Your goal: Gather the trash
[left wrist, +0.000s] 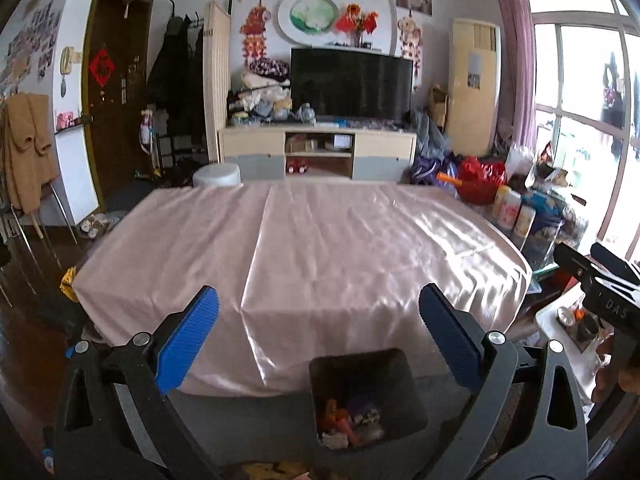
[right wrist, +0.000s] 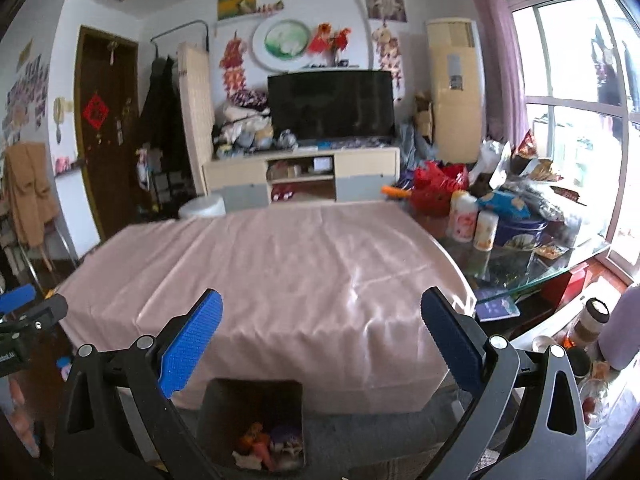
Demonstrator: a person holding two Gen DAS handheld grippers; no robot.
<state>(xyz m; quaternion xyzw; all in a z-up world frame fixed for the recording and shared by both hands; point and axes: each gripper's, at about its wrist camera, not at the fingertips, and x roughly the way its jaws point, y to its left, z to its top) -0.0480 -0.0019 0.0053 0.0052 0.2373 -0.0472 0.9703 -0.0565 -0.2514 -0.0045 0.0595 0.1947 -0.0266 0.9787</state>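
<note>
A dark bin stands on the floor against the near edge of a table draped in pink cloth. Scraps of trash, orange, purple and white, lie in its bottom. My left gripper hangs open above and just in front of the bin, nothing between its blue pads. In the right wrist view the same bin with its trash sits low and left of centre. My right gripper is open and empty over the table's near edge. The right gripper's body shows at the left view's right edge.
A cluttered glass side table with cans, bags and a red basket stands to the right of the pink table. A TV cabinet and a white stool are beyond. A chair with a brown coat is at left. Cups stand low right.
</note>
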